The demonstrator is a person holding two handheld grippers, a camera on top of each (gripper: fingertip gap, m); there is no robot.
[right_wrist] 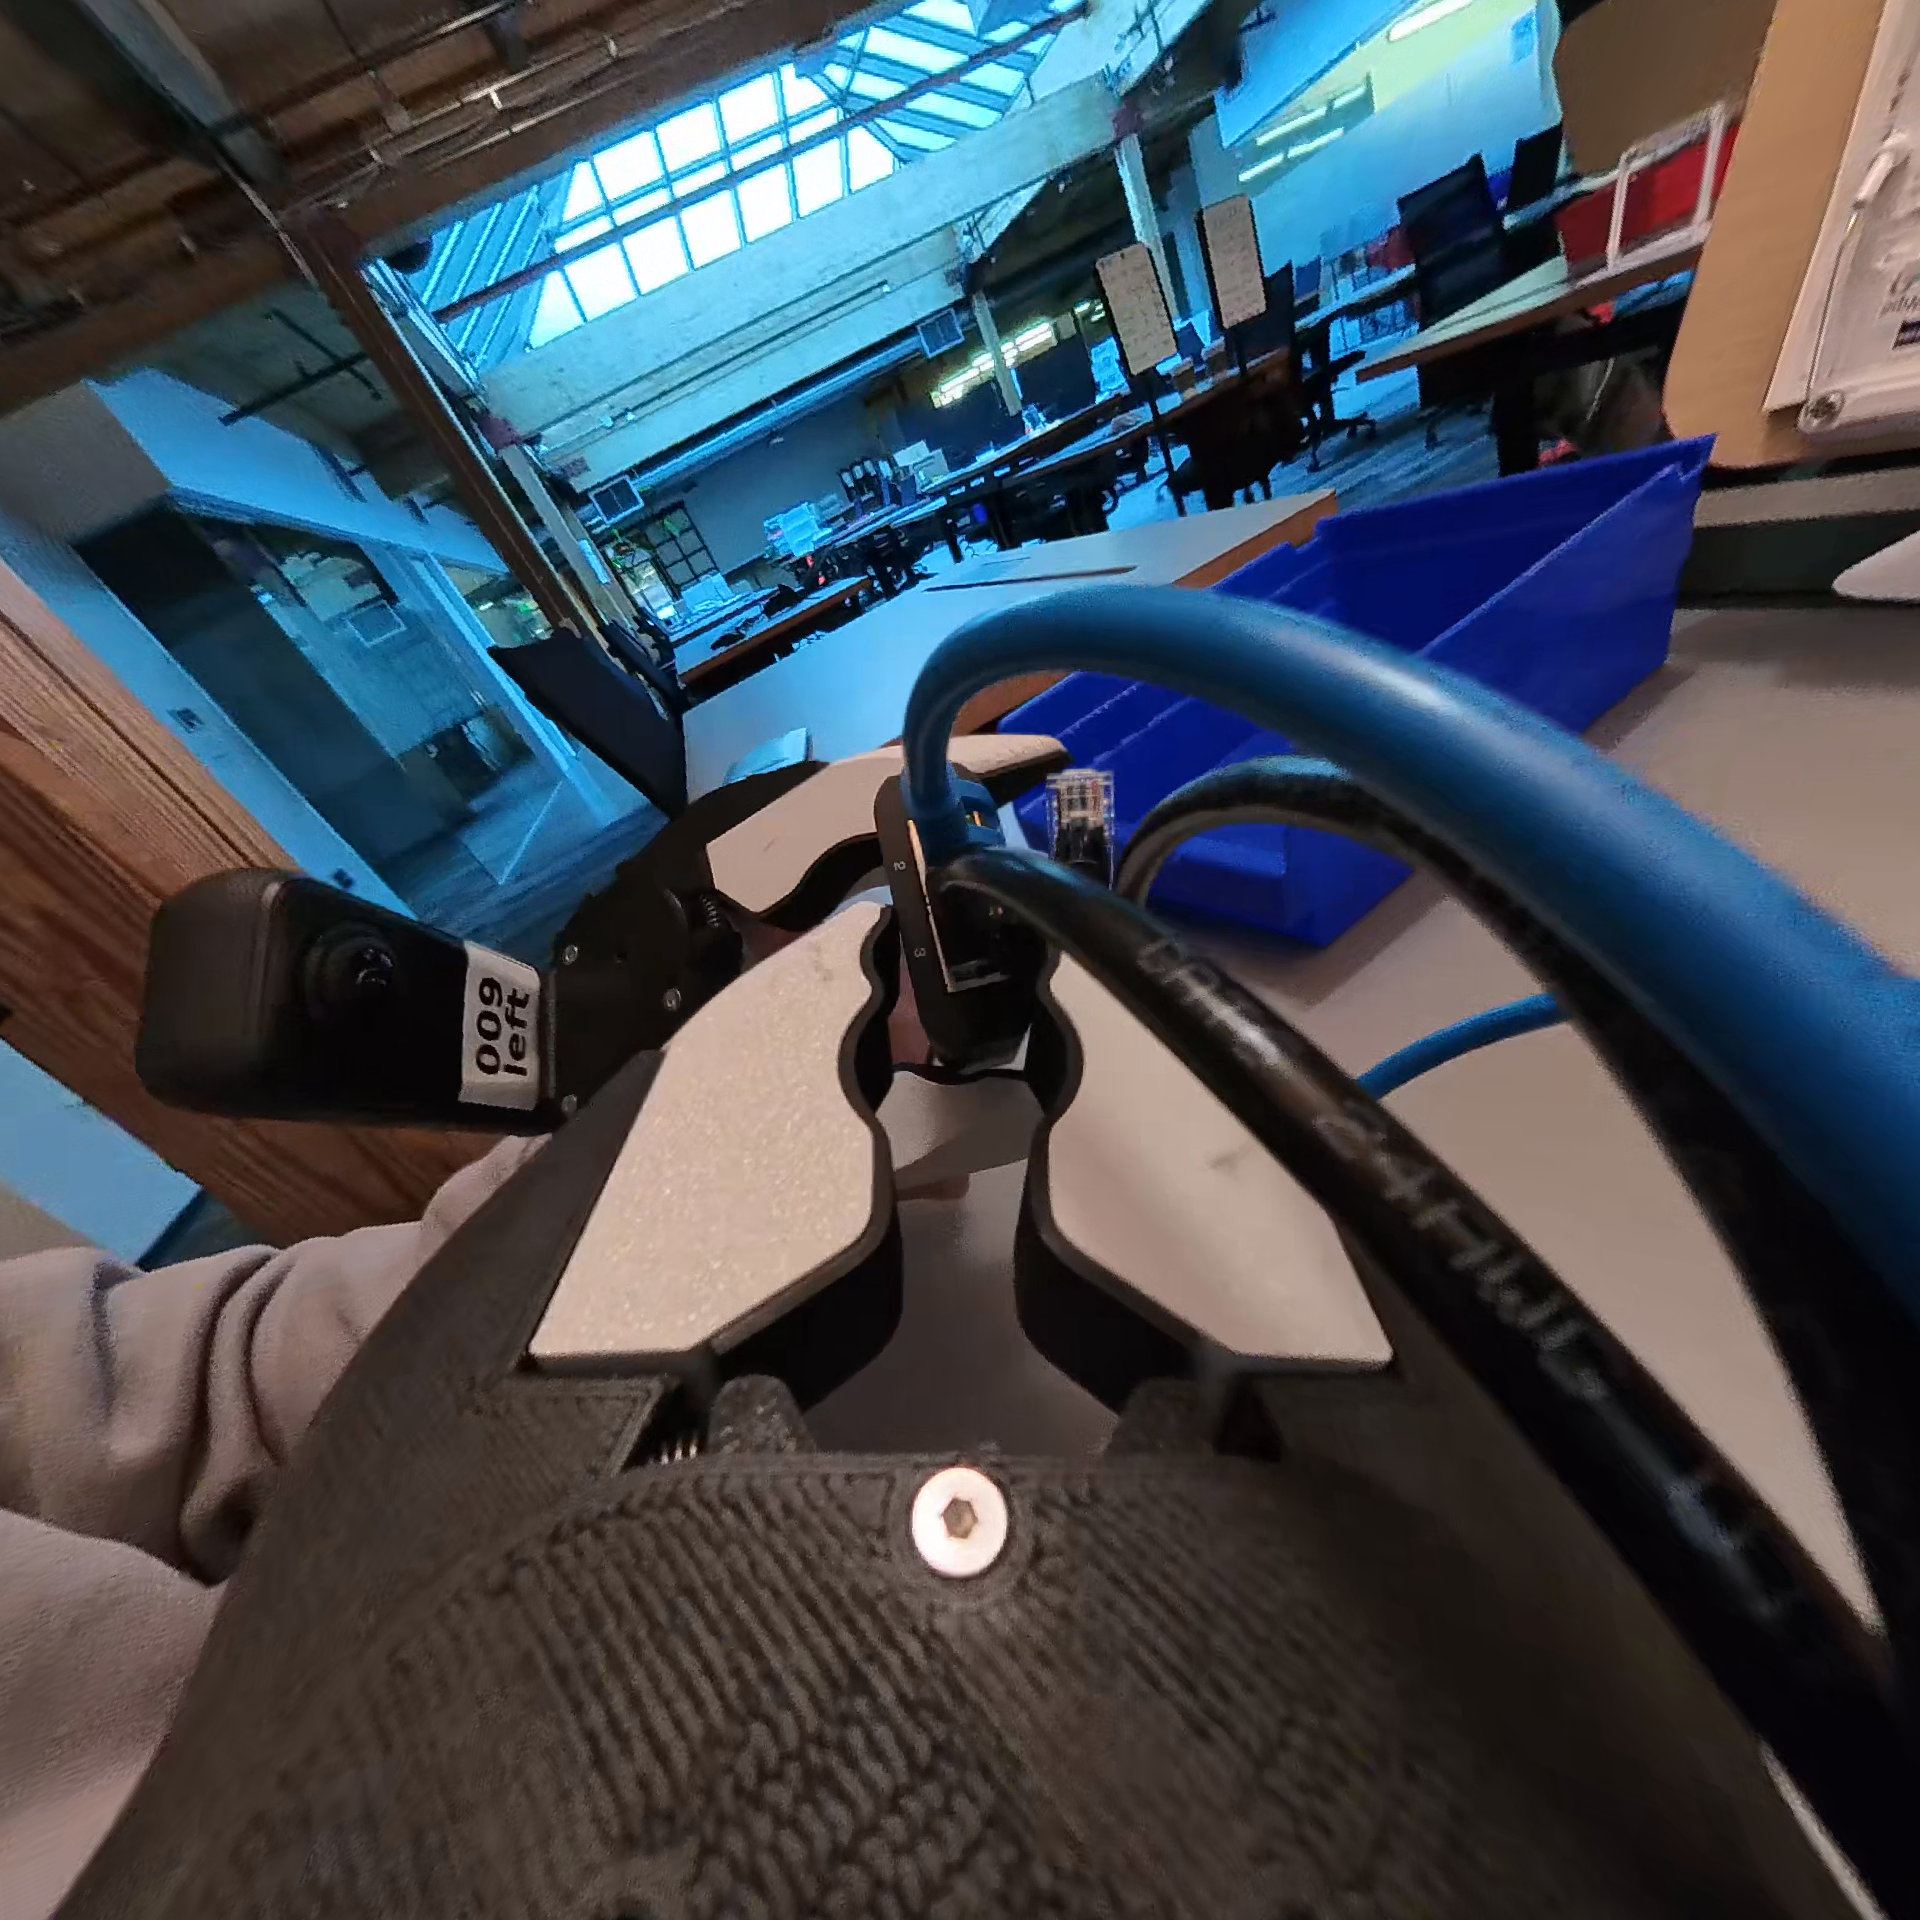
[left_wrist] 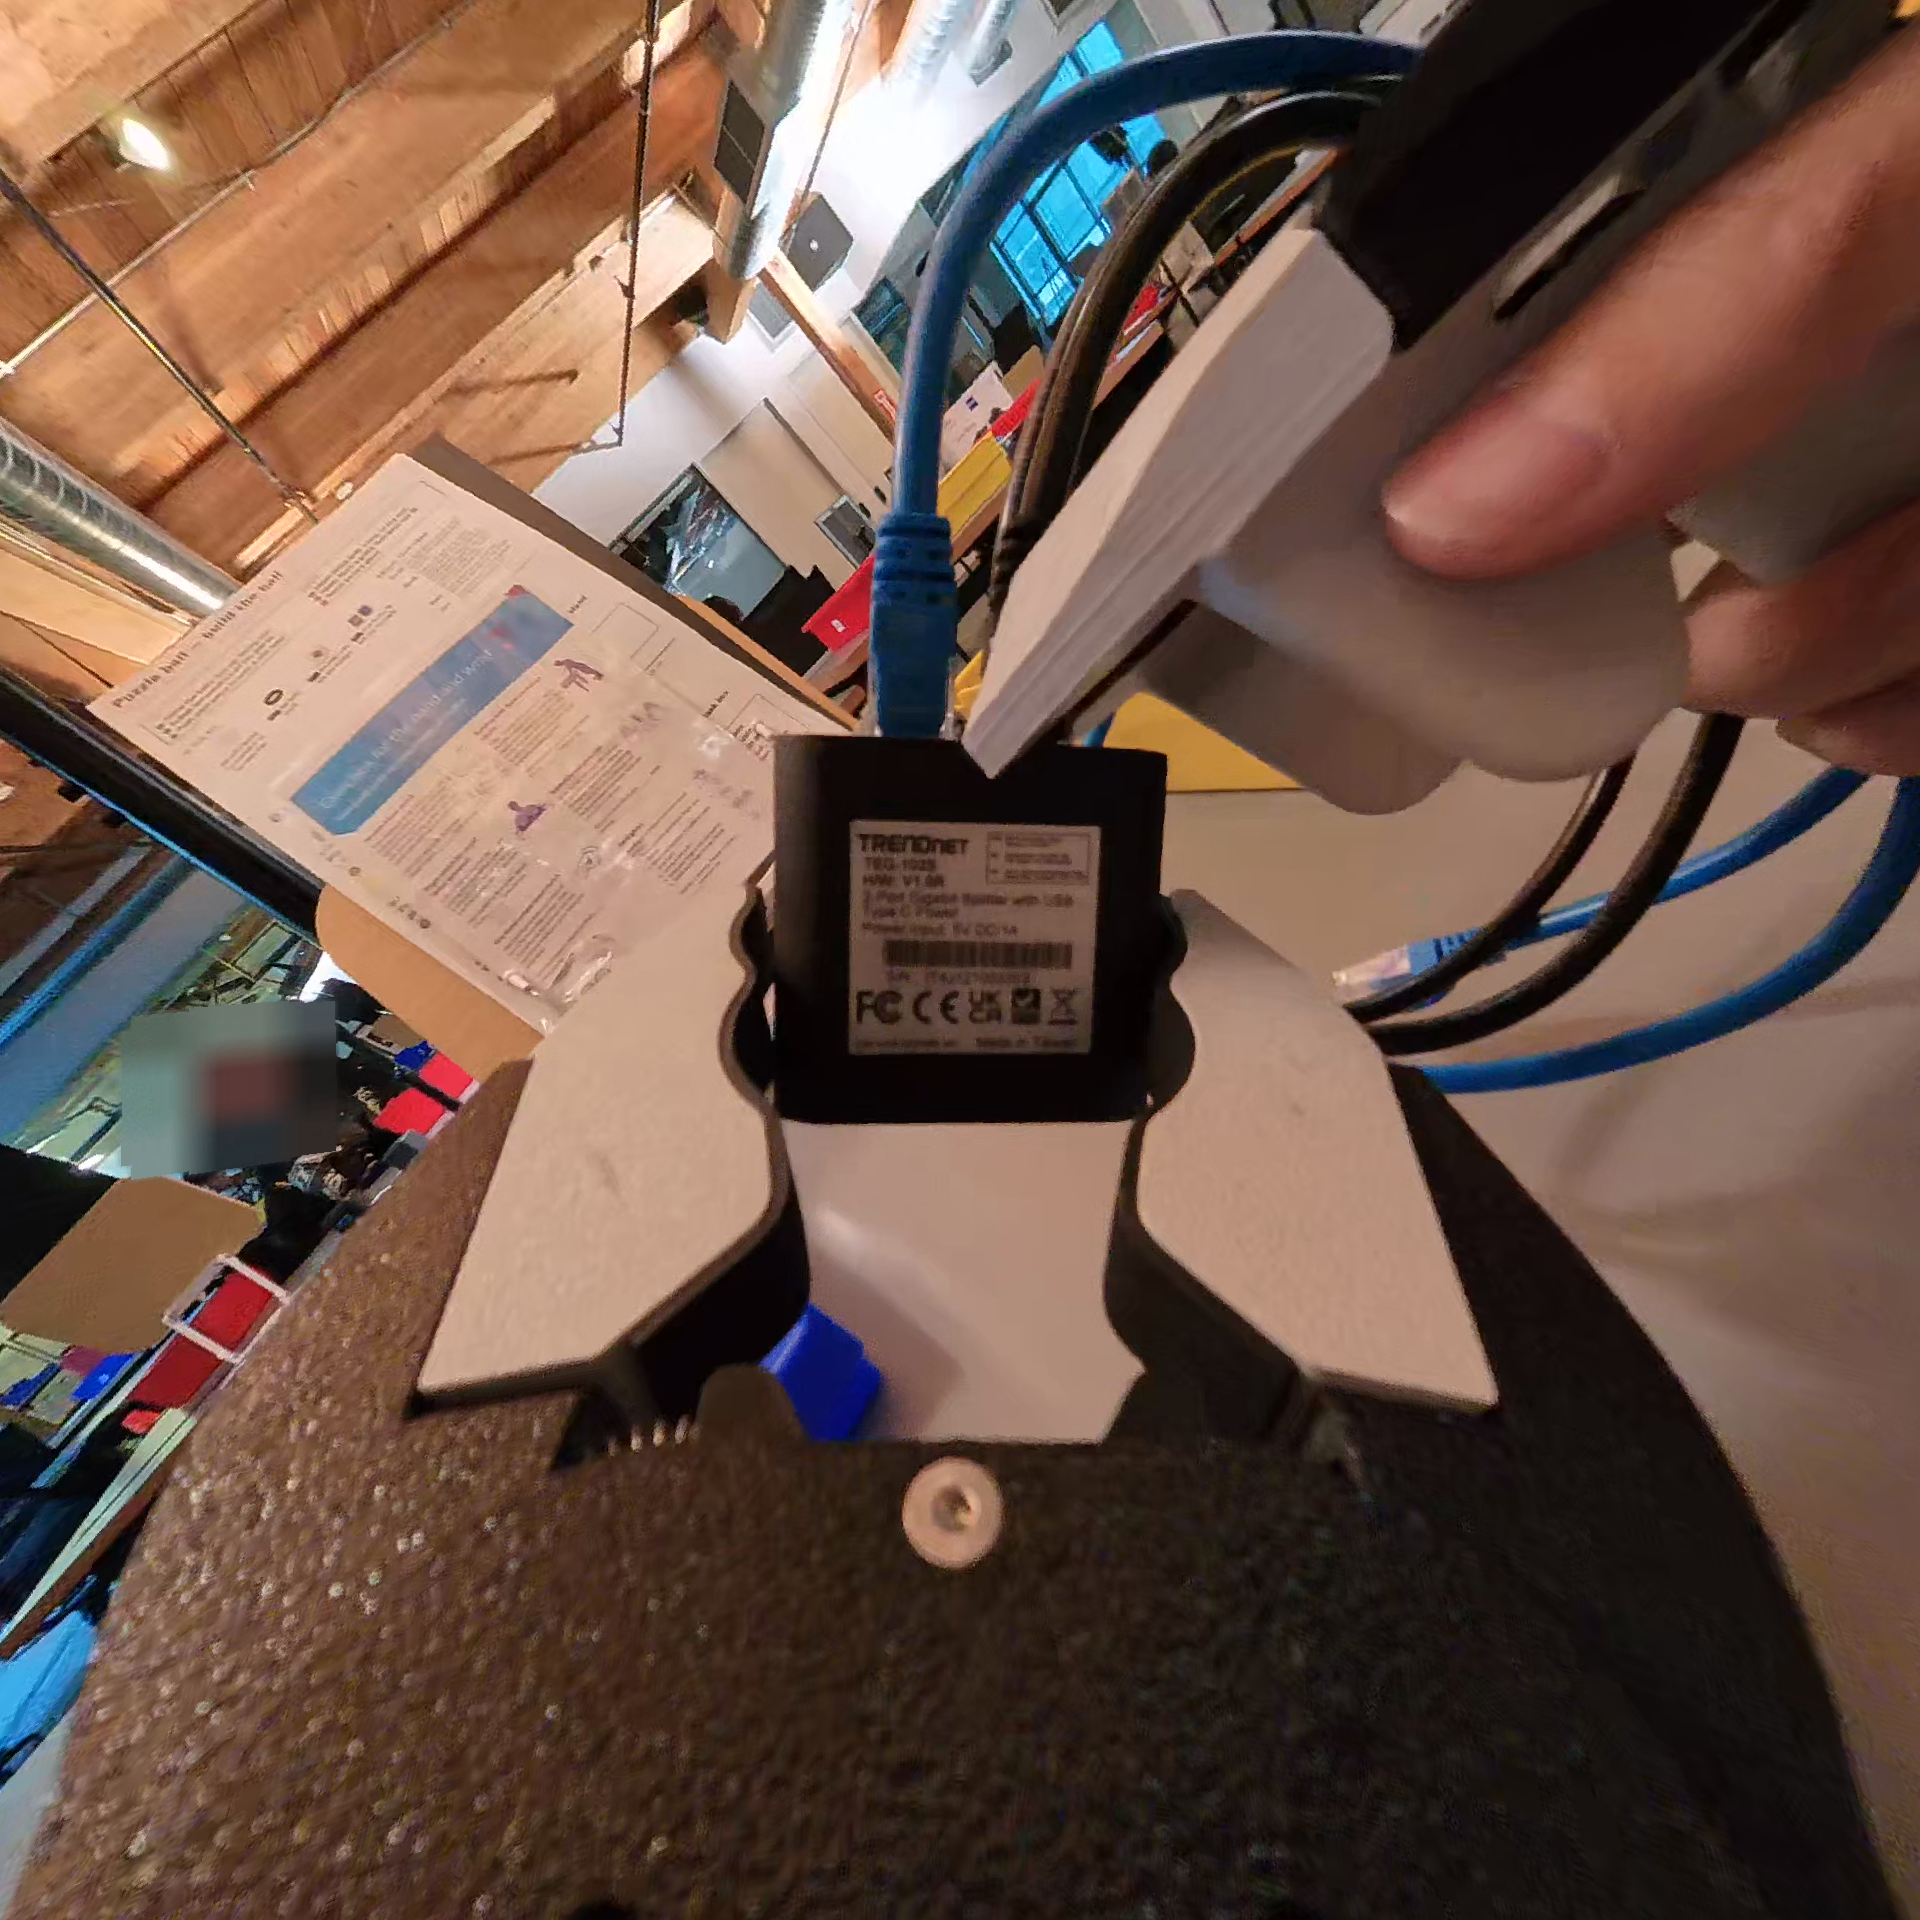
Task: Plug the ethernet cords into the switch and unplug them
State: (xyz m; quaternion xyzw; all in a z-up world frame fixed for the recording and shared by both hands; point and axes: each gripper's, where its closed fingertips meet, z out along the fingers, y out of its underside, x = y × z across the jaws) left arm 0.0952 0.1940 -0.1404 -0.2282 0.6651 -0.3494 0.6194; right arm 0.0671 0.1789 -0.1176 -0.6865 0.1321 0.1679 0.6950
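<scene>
My left gripper (left_wrist: 966, 940) is shut on the small black switch (left_wrist: 966, 779), label side toward the camera, and holds it above the table. A blue ethernet cord (left_wrist: 914, 613) is plugged into its far end. My right gripper (left_wrist: 997, 748), held by a hand, touches that end next to the blue plug. In the right wrist view my right gripper (right_wrist: 961, 1003) stands narrowly closed at the switch's port face (right_wrist: 971, 971), on the black cord (right_wrist: 1299, 1081) where it meets a port. The blue cord (right_wrist: 940, 805) sits in the upper port. A loose clear plug (right_wrist: 1081, 816) on a black cable points up beside it.
Blue and black cables (left_wrist: 1621, 935) loop over the grey table (left_wrist: 1683, 1299) to the right, with a loose blue-cord plug (left_wrist: 1392, 961). A blue bin (right_wrist: 1507, 613) stands beyond the switch. A cardboard board with a printed sheet (left_wrist: 468, 748) leans at the left. Less than 4 cm separates the two grippers' tips.
</scene>
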